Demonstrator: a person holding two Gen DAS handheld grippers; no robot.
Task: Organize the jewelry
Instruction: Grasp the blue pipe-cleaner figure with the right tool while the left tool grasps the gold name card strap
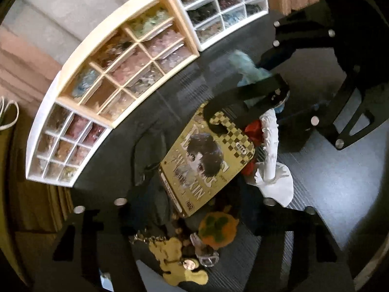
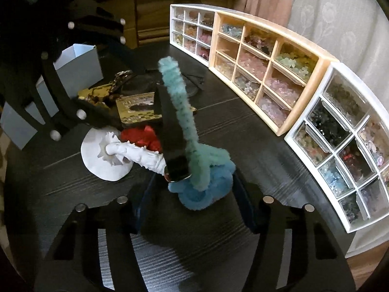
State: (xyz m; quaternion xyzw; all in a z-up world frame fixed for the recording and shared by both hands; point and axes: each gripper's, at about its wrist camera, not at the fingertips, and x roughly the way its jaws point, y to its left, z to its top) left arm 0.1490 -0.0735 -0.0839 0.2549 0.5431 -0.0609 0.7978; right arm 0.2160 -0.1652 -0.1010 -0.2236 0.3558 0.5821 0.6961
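Sitting at the left in the right wrist view, a grey-blue open box stands on the dark table, and beside it a gold card carries a beaded keychain. Next comes a white spiky figurine lying on its round base, red fabric just behind it. Centre stage: a fuzzy blue-green pipe-cleaner flower, stem tilted up, with a black strap leaning against it. The right gripper has its fingers spread wide around that flower, gripping nothing. Along the right edge run three bead-drawer organisers. The left gripper hovers over the card and an orange charm; its fingers, too dark, I cannot tell.
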